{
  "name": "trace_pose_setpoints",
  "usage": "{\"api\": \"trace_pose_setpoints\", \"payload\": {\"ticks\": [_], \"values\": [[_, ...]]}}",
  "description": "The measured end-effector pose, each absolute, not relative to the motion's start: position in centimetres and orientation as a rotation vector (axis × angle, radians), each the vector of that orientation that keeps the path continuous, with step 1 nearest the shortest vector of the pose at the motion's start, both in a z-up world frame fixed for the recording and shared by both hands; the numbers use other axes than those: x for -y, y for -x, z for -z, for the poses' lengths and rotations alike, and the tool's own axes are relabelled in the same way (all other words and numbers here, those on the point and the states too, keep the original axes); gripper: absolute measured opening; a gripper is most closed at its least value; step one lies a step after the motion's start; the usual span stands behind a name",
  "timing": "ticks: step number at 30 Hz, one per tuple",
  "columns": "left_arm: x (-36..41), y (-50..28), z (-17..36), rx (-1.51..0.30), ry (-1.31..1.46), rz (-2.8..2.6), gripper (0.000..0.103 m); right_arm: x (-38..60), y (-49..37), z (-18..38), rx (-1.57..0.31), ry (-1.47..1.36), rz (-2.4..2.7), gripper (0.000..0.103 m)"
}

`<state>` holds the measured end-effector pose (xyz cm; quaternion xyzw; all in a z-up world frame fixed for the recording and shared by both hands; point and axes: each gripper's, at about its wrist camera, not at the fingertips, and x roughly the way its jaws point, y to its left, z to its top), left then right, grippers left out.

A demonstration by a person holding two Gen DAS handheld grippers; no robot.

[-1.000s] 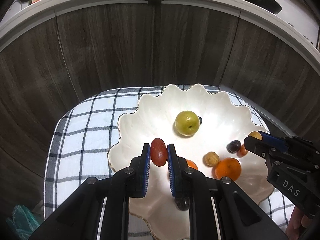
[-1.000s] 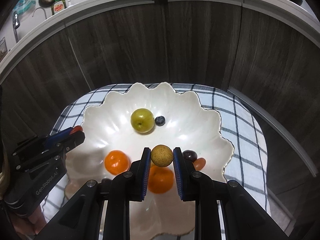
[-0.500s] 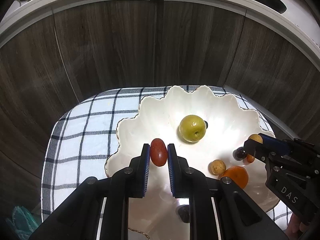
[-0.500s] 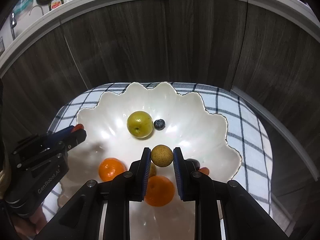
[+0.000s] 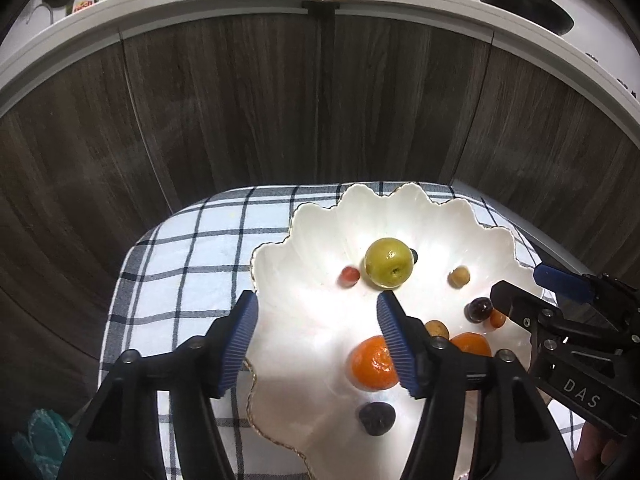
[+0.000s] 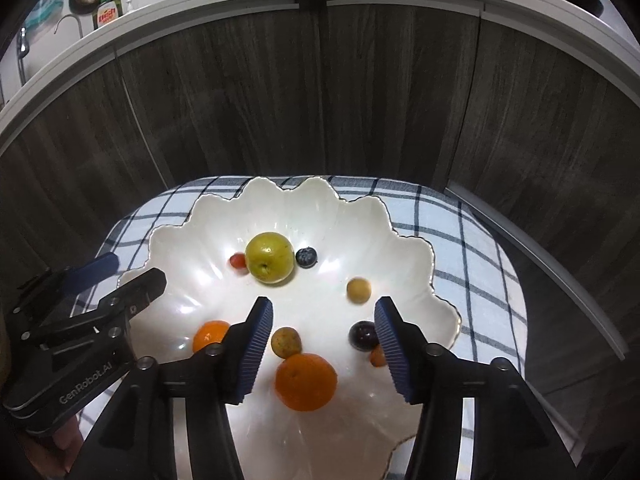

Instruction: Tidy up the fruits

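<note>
Fruits lie loose in the scalloped white bowl [image 6: 408,248]. Both grippers' fingers are opening, nothing between them: left gripper [image 5: 316,320], right gripper [image 6: 323,322]. Red fruit [image 5: 349,275] and tan fruit [image 6: 358,289] sit beyond the fingertips, toward the bowl's far rim. Advice: withdraw straight, disturbing nothing.

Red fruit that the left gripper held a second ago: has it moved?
Yes. The red fruit has left the opening jaws and lies farther in, just left of the green apple.

Checked cloth [image 5: 192,256] (support beneath hidden, maybe stool); bowl [image 5: 304,320] atop.
</note>
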<state>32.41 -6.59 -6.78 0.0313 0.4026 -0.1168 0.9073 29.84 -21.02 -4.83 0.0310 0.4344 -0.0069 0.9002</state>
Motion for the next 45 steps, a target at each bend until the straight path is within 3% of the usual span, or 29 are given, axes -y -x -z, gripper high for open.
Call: {"api": "trace_pose_setpoints", "payload": {"ticks": [8,35,38,45], "values": [[5.9,-30.7,5.2,-0.819,-0.06,0.228,0.069,20.8,-28.4,3.5,-0.878,-0.062,0.022,0.056],[3.6,-21.9,0.6,-0.739,-0.072,0.179,0.069,19.1,-19.6,-1.5,-0.788,-0.044,0.03,0.057],[3.3,-20.7,0.4,-0.731,-0.075,0.172,0.073,18.8,-18.3,-1.7,-0.775,-0.034,0.04,0.067],[2.9,-18.1,0.3,-0.725,-0.08,0.163,0.073,18.6,-15.4,-2.1,-0.749,-0.037,0.052,0.069]]}}
